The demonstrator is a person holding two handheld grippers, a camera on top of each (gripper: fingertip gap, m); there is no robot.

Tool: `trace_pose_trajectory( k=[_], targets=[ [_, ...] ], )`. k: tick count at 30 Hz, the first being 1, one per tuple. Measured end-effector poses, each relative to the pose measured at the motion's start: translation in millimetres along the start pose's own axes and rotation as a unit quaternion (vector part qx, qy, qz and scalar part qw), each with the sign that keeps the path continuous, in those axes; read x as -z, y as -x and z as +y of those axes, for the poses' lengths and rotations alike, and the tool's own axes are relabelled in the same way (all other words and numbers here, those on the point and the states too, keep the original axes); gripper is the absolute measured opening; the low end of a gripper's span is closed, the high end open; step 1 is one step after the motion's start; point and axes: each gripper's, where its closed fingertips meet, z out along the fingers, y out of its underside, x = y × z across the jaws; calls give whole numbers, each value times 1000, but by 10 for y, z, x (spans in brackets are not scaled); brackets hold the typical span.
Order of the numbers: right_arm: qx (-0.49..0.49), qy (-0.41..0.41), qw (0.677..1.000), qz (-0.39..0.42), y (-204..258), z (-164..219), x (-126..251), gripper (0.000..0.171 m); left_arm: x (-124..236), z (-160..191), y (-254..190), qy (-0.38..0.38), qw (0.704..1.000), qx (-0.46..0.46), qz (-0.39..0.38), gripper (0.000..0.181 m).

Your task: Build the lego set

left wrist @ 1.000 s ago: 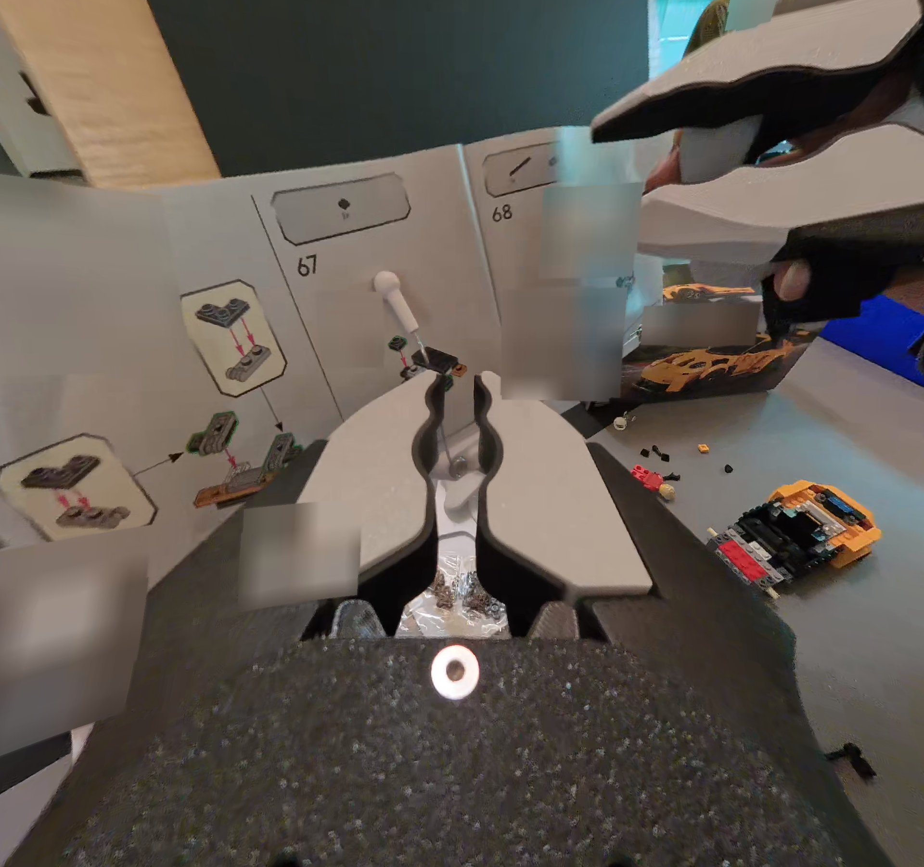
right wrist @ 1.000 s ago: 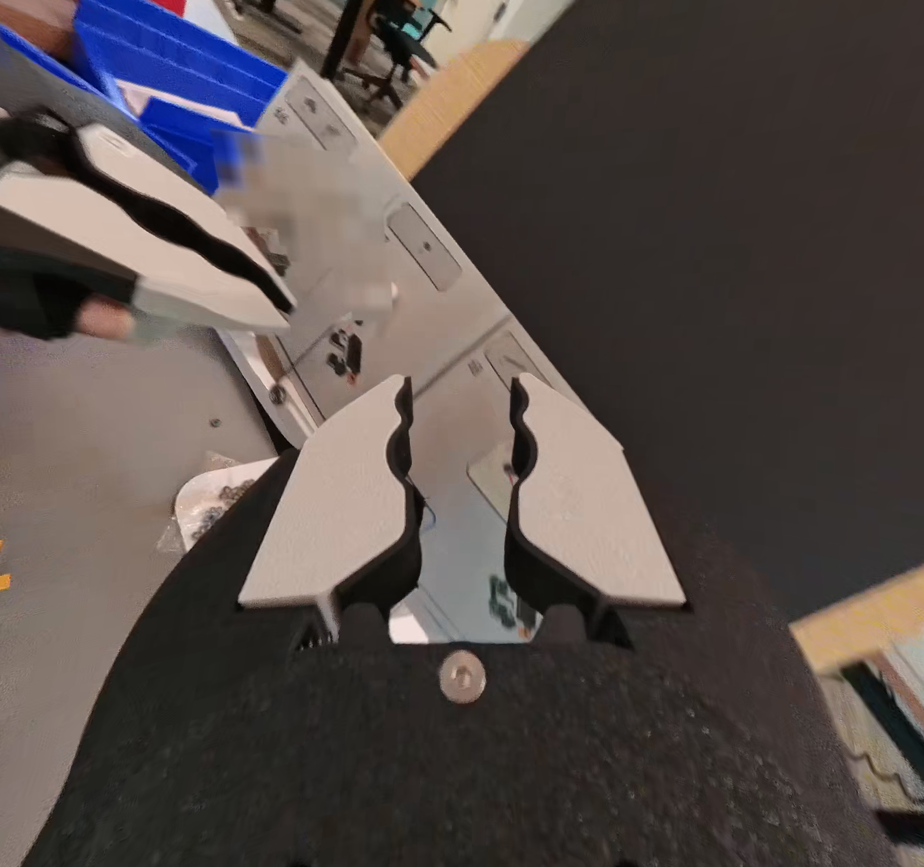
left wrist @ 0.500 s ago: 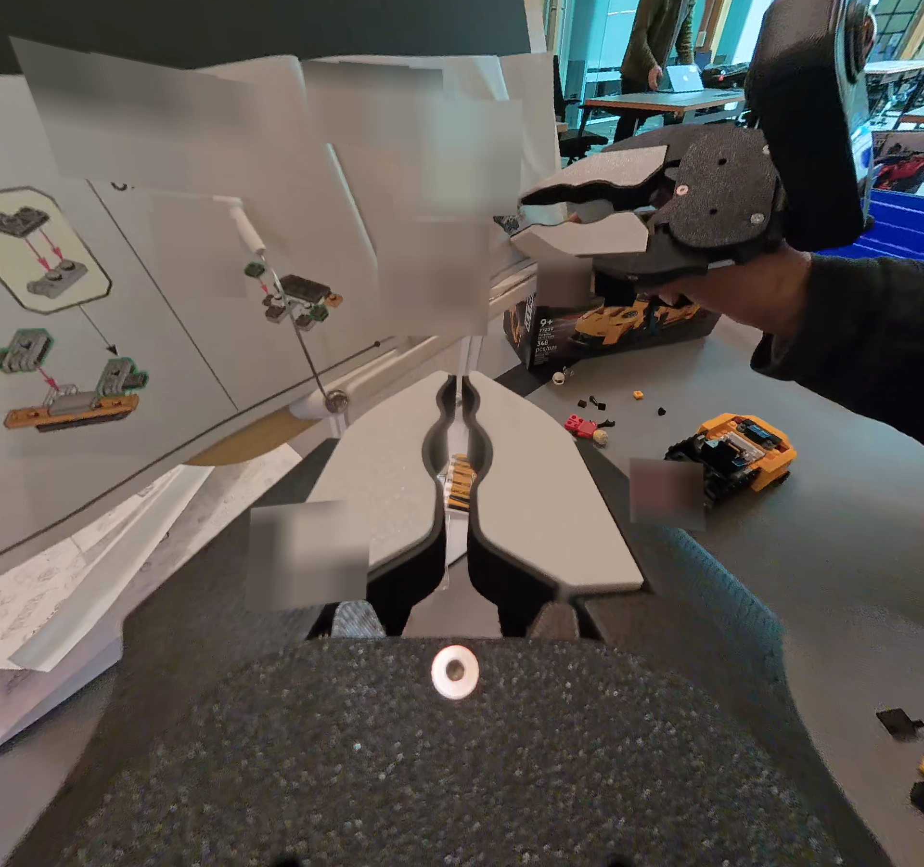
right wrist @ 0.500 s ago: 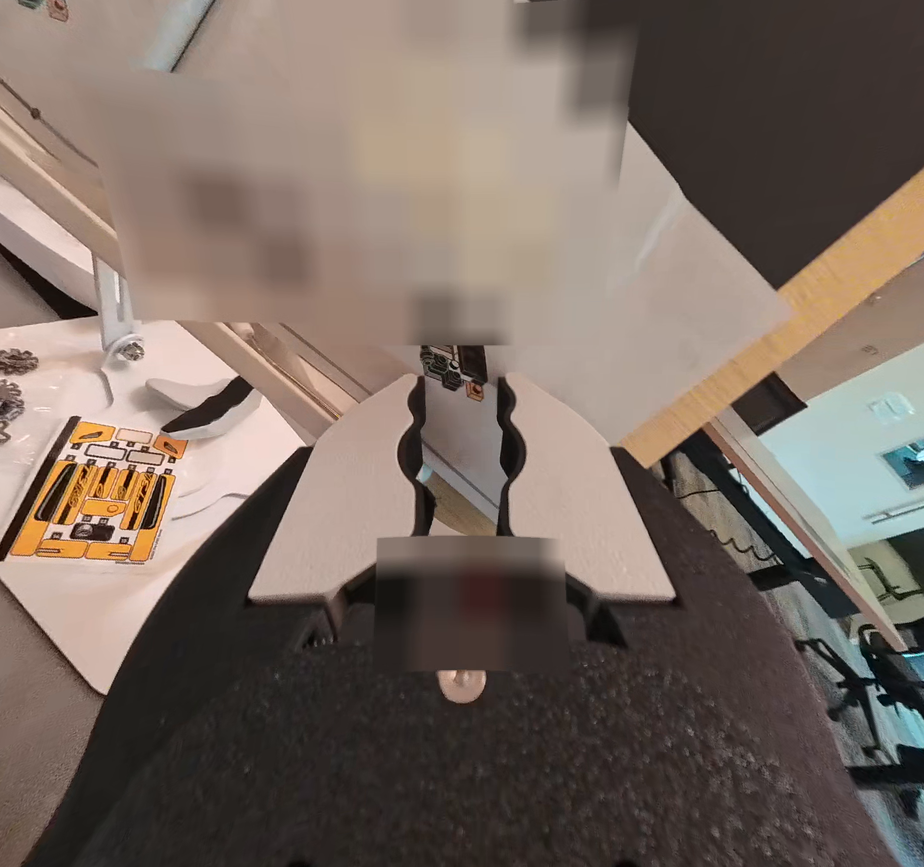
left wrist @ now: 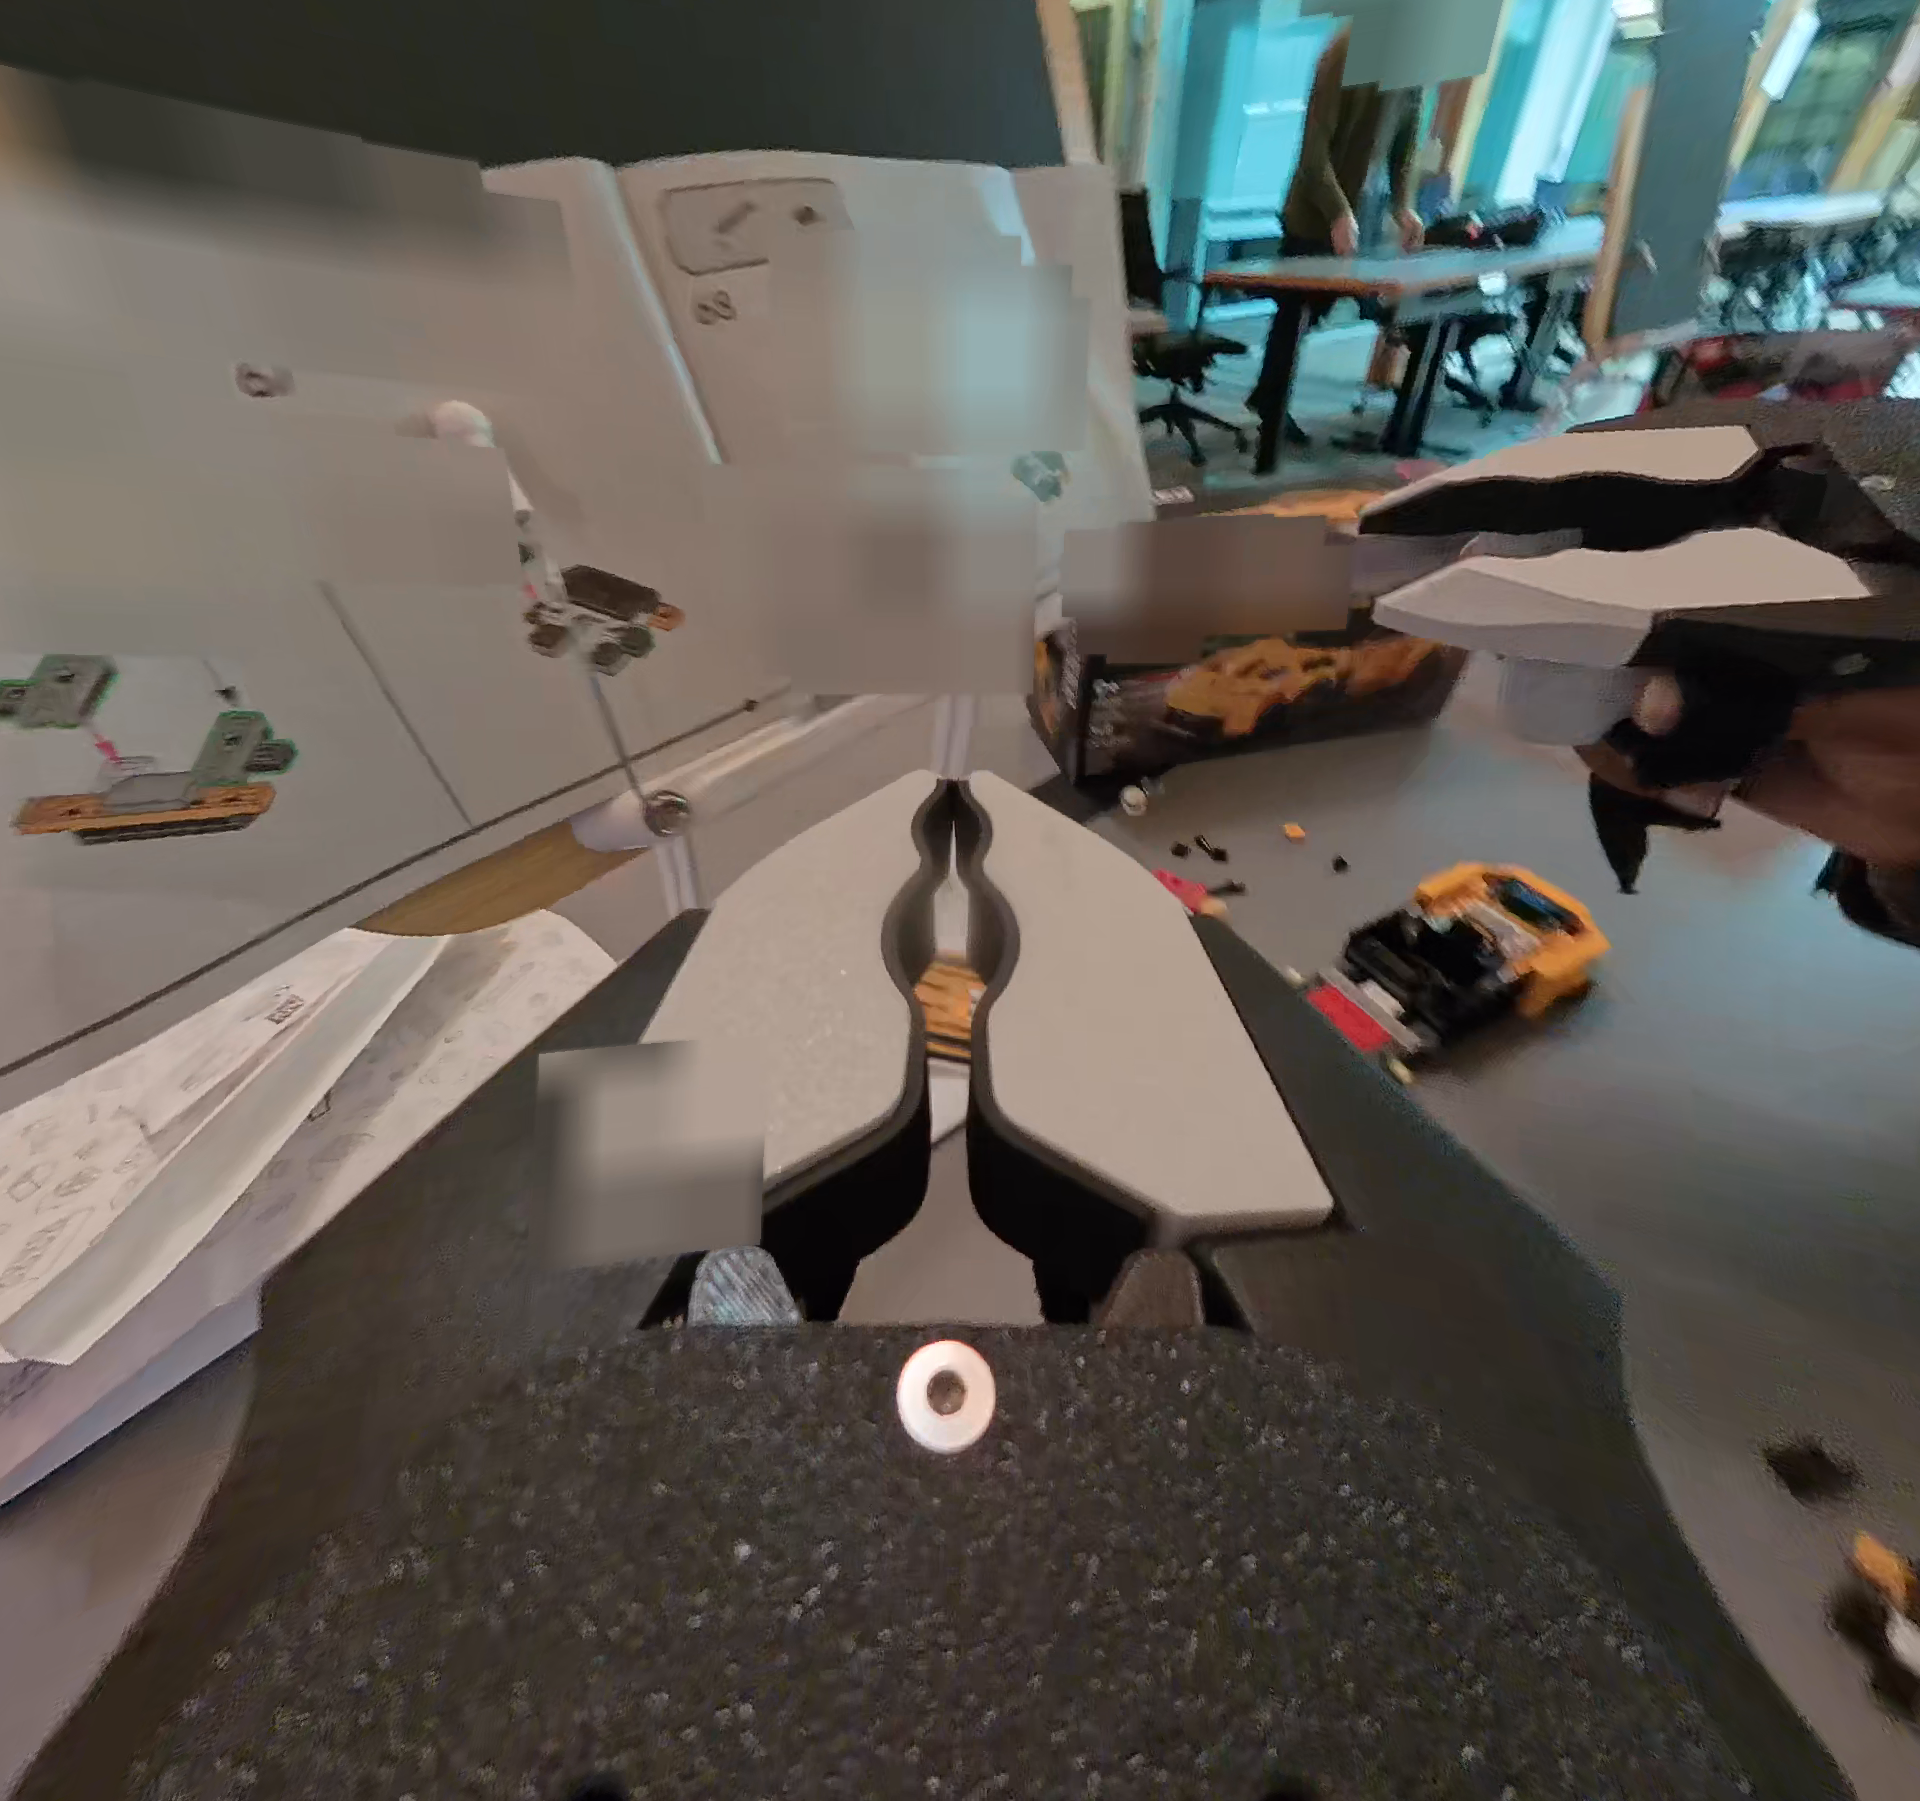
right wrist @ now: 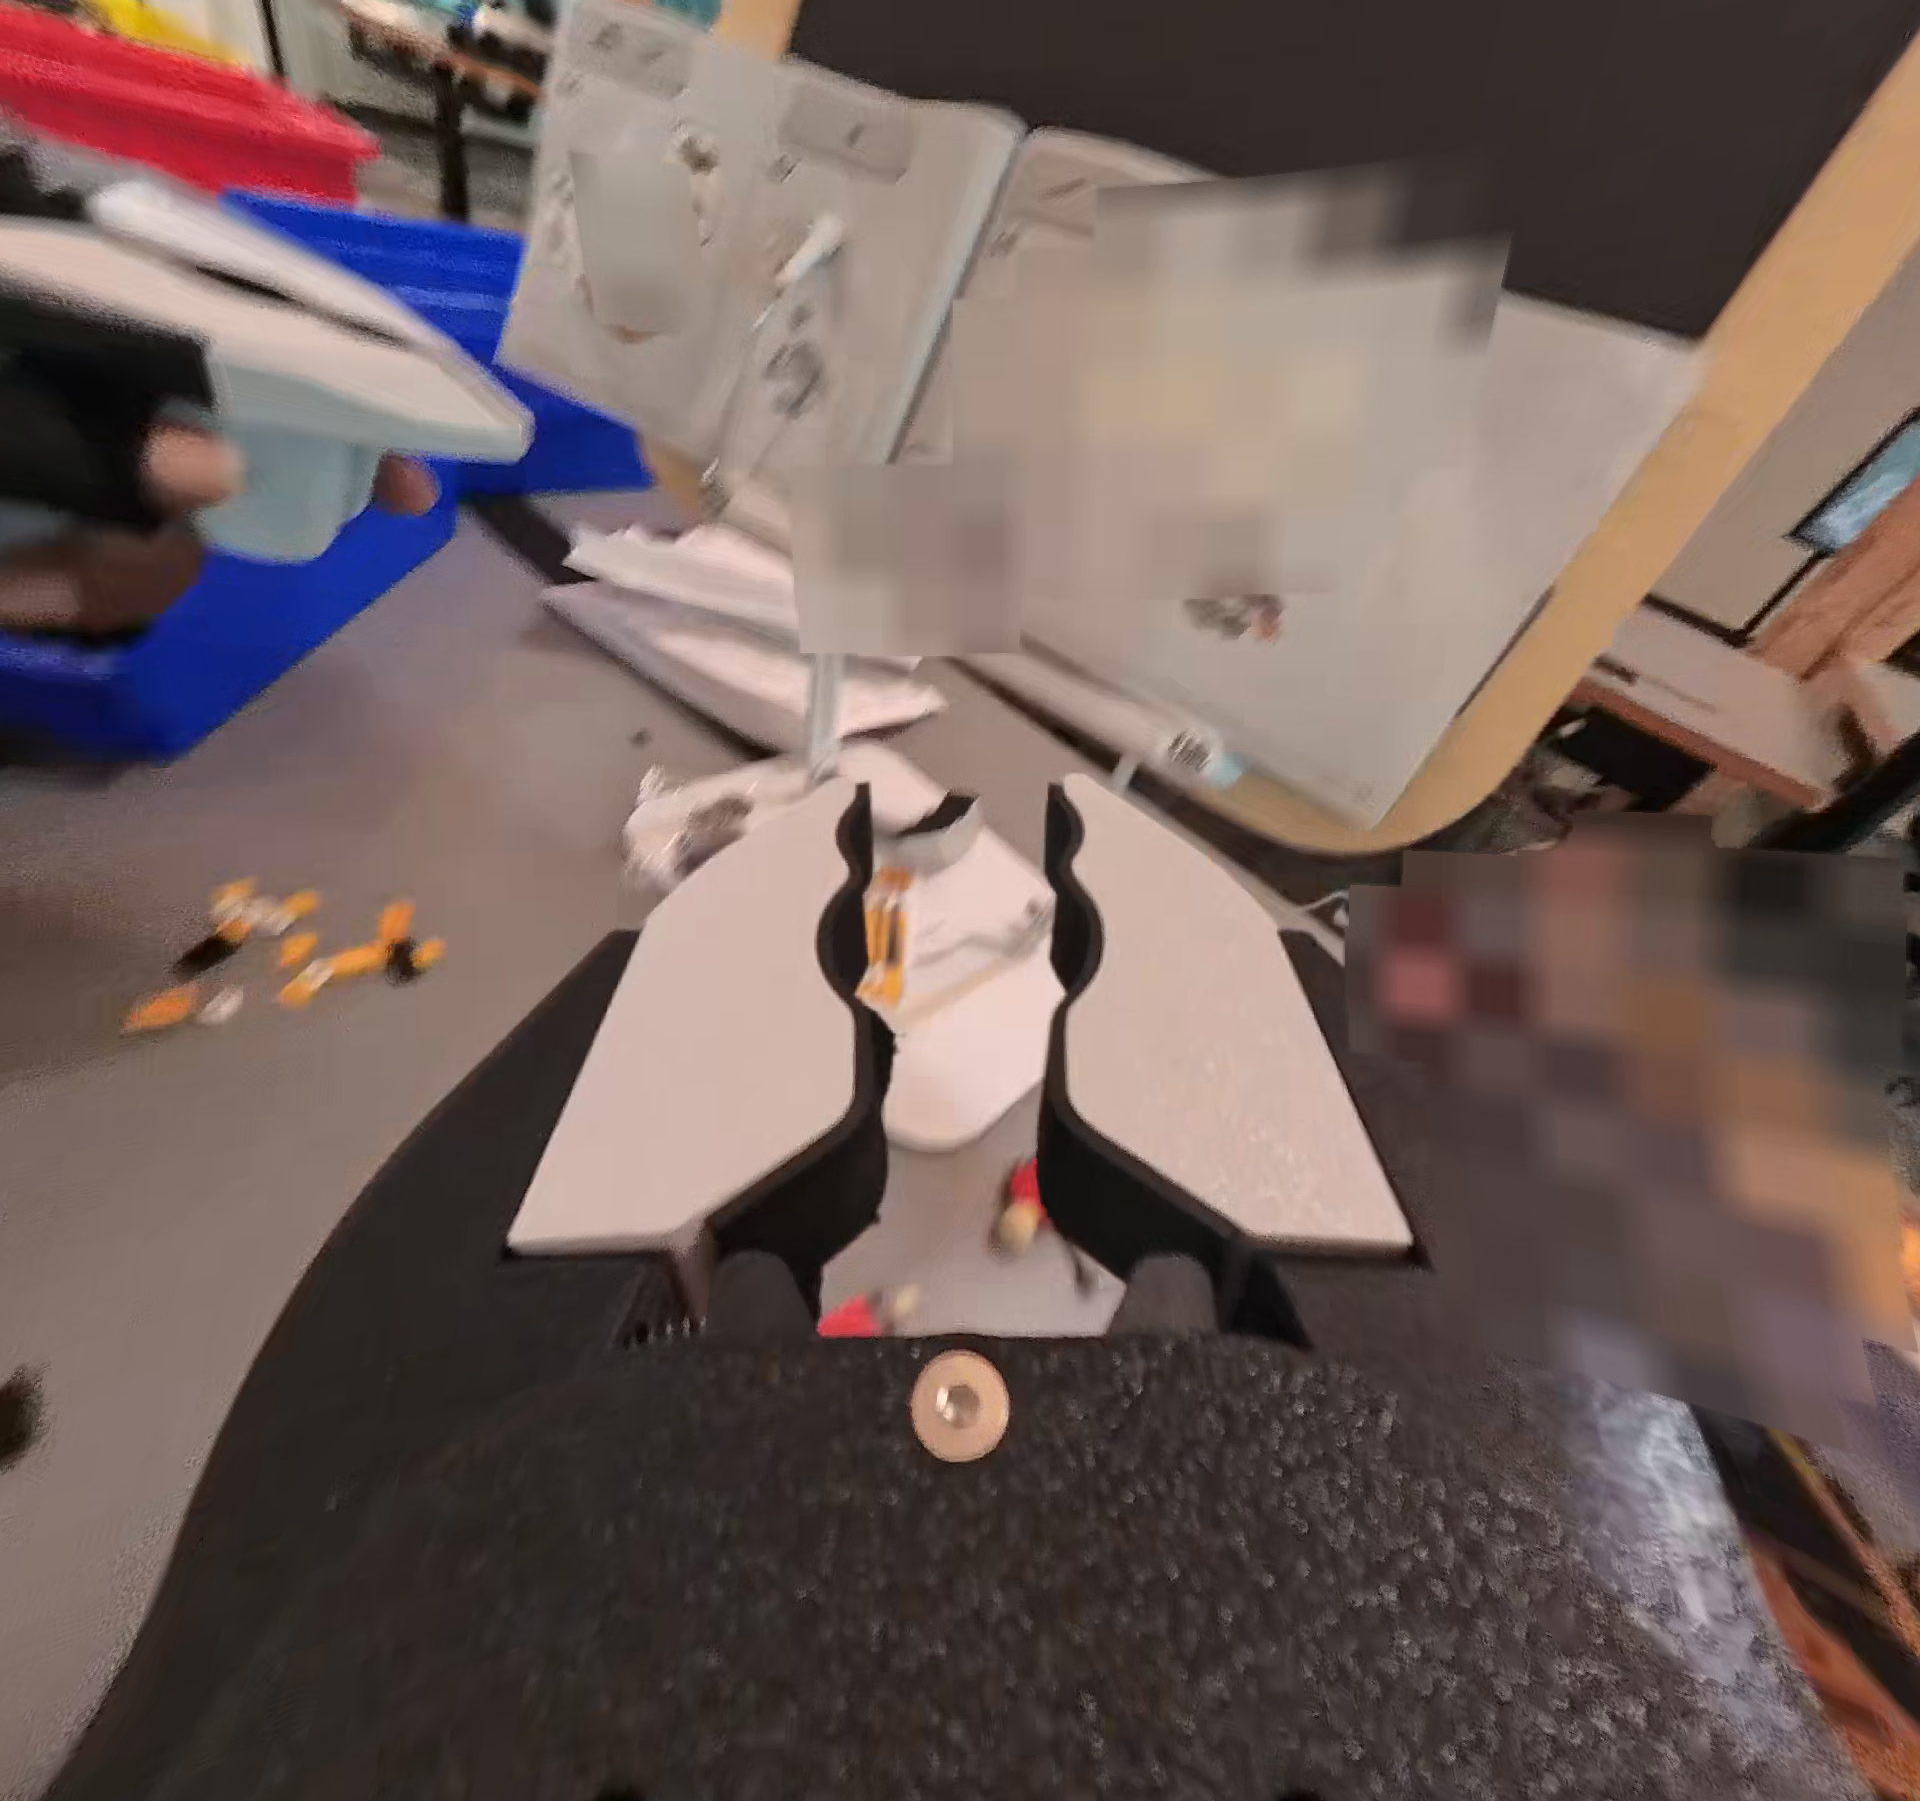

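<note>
- Half a second back both wrist views were close up against the instruction booklet; now both have pulled away and look out across the grey surface, so the page check looks finished and the next piece is probably being sought.
- The left tongs have gone from a narrow gap to tips touching, with nothing between them.
- The right tongs stand apart and empty, above the white sticker sheet near the surface's back edge.
- The half-built car, blocky orange shell over black and red studded plastic, sits near the middle of the surface, well clear of both tongs.
- Tiny orange and black loose bricks lie scattered, blurred by motion; they are likely hard, slick and fiddly.
- The glossy set box stands behind the car.
</note>
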Motion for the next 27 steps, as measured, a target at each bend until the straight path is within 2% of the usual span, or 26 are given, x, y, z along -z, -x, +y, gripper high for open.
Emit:
trace_pose_trajectory(
  k=[4, 6, 9, 12, 16, 20, 24, 25, 27],
  targets=[
    [5, 97, 987, -130, 625, 527, 463, 21, 116, 286, -434, 79, 991, -32, 98, 0],
    [15, 139, 971, -196, 941, 773, 701, 19, 218, 545, -701, 127, 978, -48, 156, 1],
    [46, 182, 950, -251, 1251, 1082, 953, 17, 427, 1010, -1095, 202, 948, -68, 235, 4],
    [42, 213, 941, -259, 1339, 1290, 929, 17, 515, 1395, -1306, 254, 926, -95, 263, 5],
    [20, 265, 930, -255, 1389, 1425, 644, 17, 418, 1698, -1414, 298, 908, -114, 270, 9],
    [27, 309, 910, -275, 1485, 1489, 409, 17, 372, 1776, -1440, 303, 906, -130, 265, 9],
    [46, 365, 878, -307, 1605, 1621, 359, 11, 415, 1803, -1396, 298, 909, -131, 260, 7],
    [42, 365, 874, -319, 1640, 1611, 357, 3, 424, 1800, -1402, 296, 910, -122, 265, 7],
    [46, 368, 865, -338, 1671, 1609, 380, 3, 446, 1798, -1424, 293, 909, -108, 277, 7]
  ],
)
